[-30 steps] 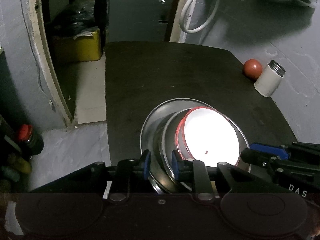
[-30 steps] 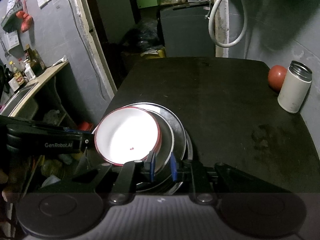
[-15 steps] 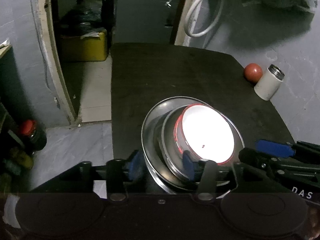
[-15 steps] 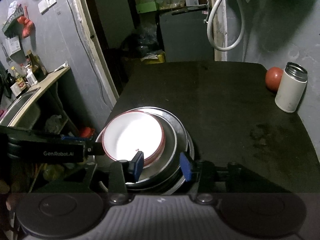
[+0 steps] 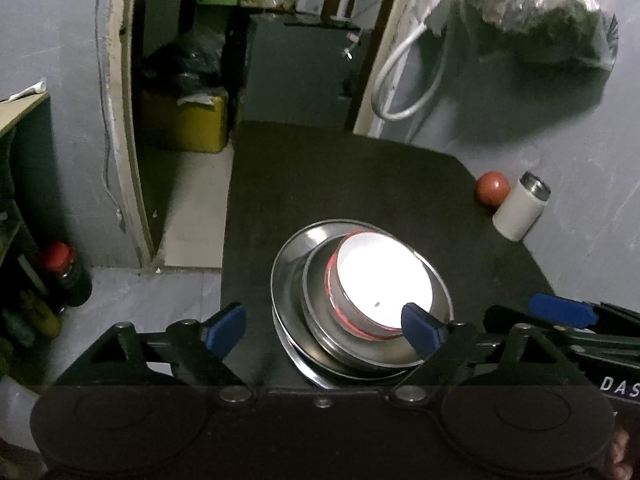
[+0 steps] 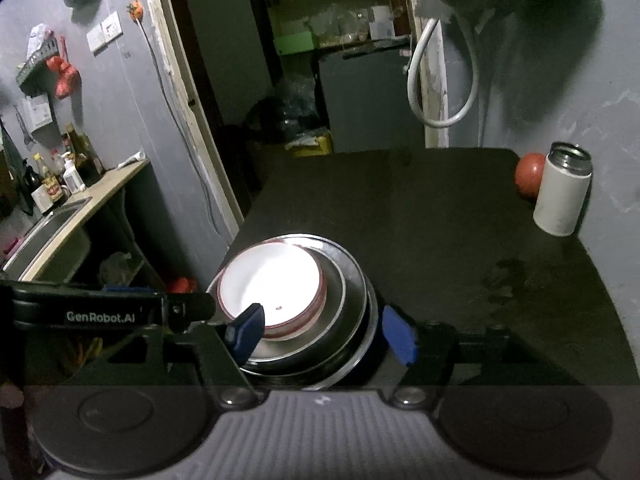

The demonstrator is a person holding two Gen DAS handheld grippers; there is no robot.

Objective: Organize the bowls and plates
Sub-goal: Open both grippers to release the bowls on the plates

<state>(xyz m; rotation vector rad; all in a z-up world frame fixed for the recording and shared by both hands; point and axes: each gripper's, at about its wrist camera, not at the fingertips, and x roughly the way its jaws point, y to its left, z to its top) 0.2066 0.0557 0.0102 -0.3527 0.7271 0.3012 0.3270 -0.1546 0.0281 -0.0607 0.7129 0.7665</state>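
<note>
A white bowl with a red rim (image 5: 380,280) (image 6: 272,284) sits nested in a steel bowl (image 5: 314,300) (image 6: 342,292). Both rest on a steel plate (image 5: 288,268) (image 6: 360,344) at the near left part of the black table (image 5: 340,184) (image 6: 400,208). My left gripper (image 5: 322,330) is opening, its blue pads set wide either side of the stack's near edge and pressing on nothing. My right gripper (image 6: 324,336) is also opening, with the stack's near rim between its pads, untouched. Each gripper also shows in the other's view, the right gripper (image 5: 560,312) and the left gripper (image 6: 184,308).
A red tomato (image 5: 493,187) (image 6: 528,176) and a white steel-topped flask (image 5: 520,210) (image 6: 564,192) stand at the table's far right by the wall. Left of the table are a doorway, a yellow container (image 5: 184,120), floor bottles (image 5: 64,276) and a sink counter (image 6: 60,216).
Both grippers were shut on the stack's near rim; their jaws have spread wide and let go. Both have drawn back and slightly up, so the stack looks smaller.
</note>
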